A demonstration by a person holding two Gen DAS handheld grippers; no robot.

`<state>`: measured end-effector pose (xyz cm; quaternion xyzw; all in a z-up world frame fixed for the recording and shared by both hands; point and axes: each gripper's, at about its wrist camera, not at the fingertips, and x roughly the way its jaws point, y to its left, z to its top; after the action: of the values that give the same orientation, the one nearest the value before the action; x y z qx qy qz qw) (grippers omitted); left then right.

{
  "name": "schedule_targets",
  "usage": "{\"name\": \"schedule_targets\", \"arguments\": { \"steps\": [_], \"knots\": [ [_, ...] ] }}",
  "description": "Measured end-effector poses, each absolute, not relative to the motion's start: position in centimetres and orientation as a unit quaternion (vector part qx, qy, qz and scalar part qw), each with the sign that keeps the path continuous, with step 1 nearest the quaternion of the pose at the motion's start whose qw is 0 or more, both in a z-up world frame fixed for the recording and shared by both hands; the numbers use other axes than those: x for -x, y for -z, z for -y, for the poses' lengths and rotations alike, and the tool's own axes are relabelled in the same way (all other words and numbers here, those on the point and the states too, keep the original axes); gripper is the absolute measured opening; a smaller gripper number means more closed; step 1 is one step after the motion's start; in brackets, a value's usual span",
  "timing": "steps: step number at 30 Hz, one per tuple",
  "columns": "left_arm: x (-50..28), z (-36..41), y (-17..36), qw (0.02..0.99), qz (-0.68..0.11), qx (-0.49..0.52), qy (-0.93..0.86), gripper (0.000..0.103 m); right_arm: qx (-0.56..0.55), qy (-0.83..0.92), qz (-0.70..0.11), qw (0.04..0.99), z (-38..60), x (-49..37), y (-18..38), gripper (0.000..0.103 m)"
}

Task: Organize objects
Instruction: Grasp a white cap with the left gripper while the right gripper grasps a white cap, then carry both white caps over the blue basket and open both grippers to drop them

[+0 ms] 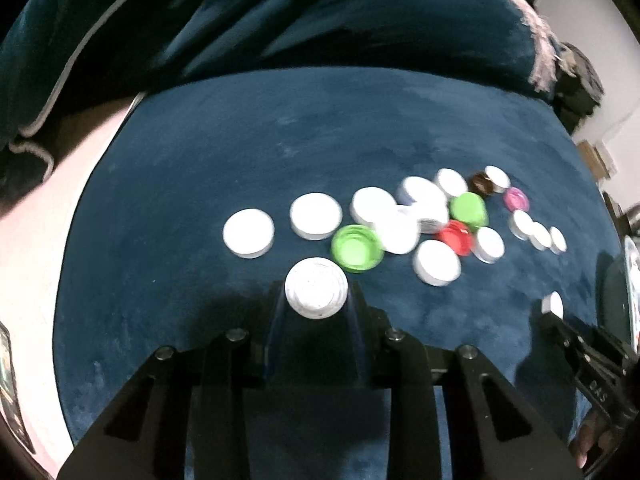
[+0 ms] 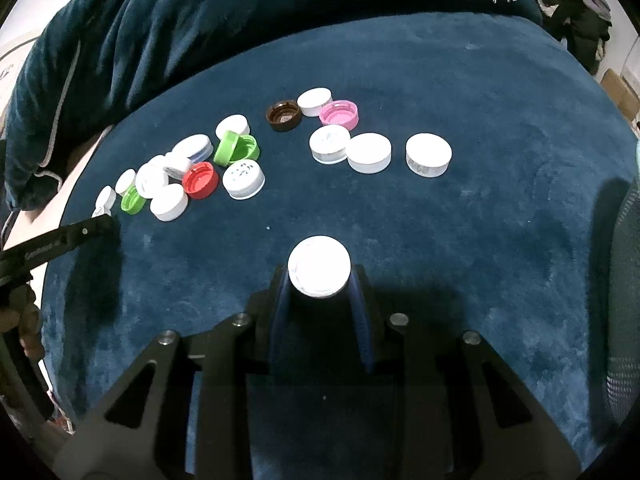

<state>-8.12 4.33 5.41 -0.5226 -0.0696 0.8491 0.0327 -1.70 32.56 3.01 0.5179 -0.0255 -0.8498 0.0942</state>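
Note:
Bottle caps lie scattered on a dark blue velvet surface (image 2: 460,240). My left gripper (image 1: 316,300) is shut on a white cap (image 1: 316,288), held just above the cloth in front of a green cap (image 1: 356,247) and two white caps in a row (image 1: 248,233) (image 1: 315,215). My right gripper (image 2: 319,276) is shut on another white cap (image 2: 319,266), apart from the piles. In the right wrist view, three white caps (image 2: 428,155) (image 2: 368,153) (image 2: 329,143) stand in a row at the right, with a pink cap (image 2: 339,113) and a brown cap (image 2: 284,115) behind them.
A mixed heap of white, green and red caps (image 2: 200,179) lies at the left of the right wrist view. A rumpled blue blanket (image 2: 160,32) rises behind the surface. The other gripper's finger (image 2: 60,240) enters from the left. A pale floor edge (image 1: 48,208) lies left.

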Motion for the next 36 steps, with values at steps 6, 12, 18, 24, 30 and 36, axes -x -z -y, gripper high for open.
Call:
{"name": "schedule_targets", "arguments": {
  "steps": [6, 12, 18, 24, 30, 36],
  "knots": [
    [7.6, -6.6, -7.3, 0.056, 0.052, 0.513, -0.855, 0.031, -0.505, 0.858, 0.028, 0.094, -32.6, 1.3, -4.5, 0.031],
    [7.4, -9.0, -9.4, 0.079, 0.048, 0.499, -0.862, 0.031, -0.489, 0.867, 0.03, 0.091, -33.2, 0.8, -6.2, 0.031],
    [7.1, -12.3, -11.2, 0.11, 0.042, 0.487, -0.865, 0.031, -0.475, 0.876, 0.036, 0.08, -34.6, 0.0, -7.7, 0.031],
    [6.9, -18.2, -13.5, 0.175, 0.026, 0.47, -0.865, 0.031, -0.461, 0.884, 0.061, 0.053, -38.5, -1.3, -9.2, 0.031],
    [6.5, -25.3, -15.0, 0.249, 0.0, 0.46, -0.852, 0.031, -0.44, 0.893, 0.095, 0.004, -44.2, -2.8, -11.2, 0.031],
    [6.6, -31.8, -16.5, 0.313, -0.016, 0.455, -0.834, 0.031, -0.409, 0.901, 0.13, -0.055, -50.8, -3.9, -13.7, 0.031]
  ]
}}
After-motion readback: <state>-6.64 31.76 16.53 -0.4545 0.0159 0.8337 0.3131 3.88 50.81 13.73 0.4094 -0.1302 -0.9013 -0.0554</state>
